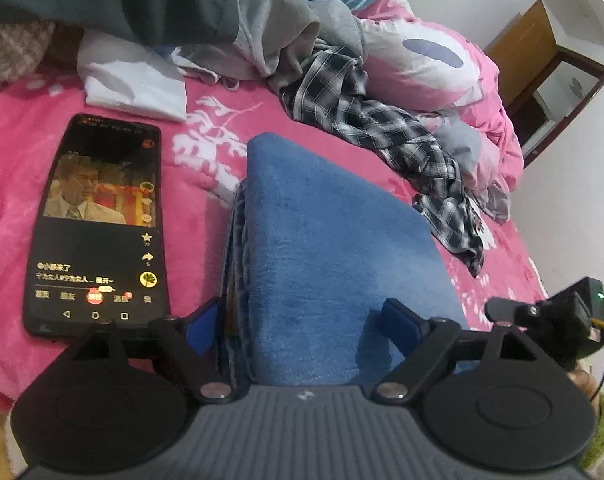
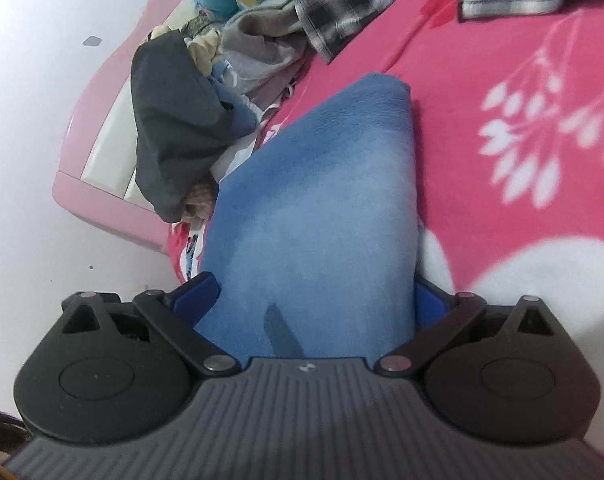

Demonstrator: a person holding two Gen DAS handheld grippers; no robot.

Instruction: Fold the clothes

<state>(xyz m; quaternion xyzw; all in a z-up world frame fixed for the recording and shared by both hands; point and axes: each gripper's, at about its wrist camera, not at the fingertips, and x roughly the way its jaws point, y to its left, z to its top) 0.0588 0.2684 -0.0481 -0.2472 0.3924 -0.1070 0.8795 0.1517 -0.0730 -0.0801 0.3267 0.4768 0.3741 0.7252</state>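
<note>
Blue towel (image 1: 334, 248) folded on pink blanket (image 1: 13, 184)

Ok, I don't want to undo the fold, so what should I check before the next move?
1. Blue cloth folded and lying on the blanket: ok.
2. Left gripper open, cloth between its fingers, not pinched: ok.
3. Right gripper free of the cloth: cannot tell; the cloth fills its gap.
4. Phone apart from the cloth: ok.
5. Plaid shirt folded: not ok, it lies crumpled.
</note>
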